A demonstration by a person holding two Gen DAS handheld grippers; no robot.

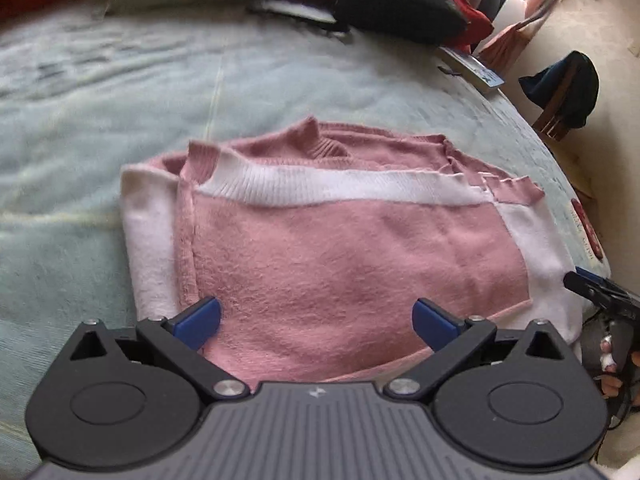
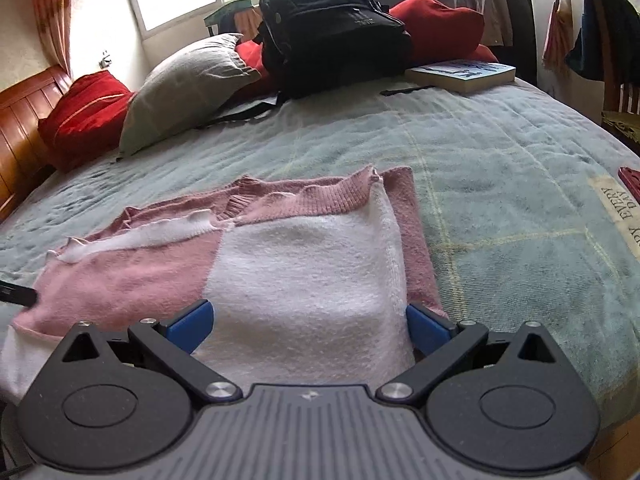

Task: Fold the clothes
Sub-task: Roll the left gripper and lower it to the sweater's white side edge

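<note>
A pink and white knit sweater [image 1: 340,248] lies folded into a rough rectangle on the light blue bedspread [image 1: 100,112]. My left gripper [image 1: 318,322] is open and empty, its blue fingertips just above the sweater's near pink part. My right gripper [image 2: 308,330] is open and empty over the sweater's [image 2: 304,272] near white part. The right gripper also shows at the right edge of the left wrist view [image 1: 600,292]. The left gripper's tip shows at the left edge of the right wrist view [image 2: 16,294].
A black backpack [image 2: 332,28], a grey pillow [image 2: 184,84], red cushions [image 2: 84,116] and a book [image 2: 460,72] lie at the far side of the bed. A wooden headboard [image 2: 20,128] is at left. A chair with dark clothes [image 1: 564,88] stands beside the bed.
</note>
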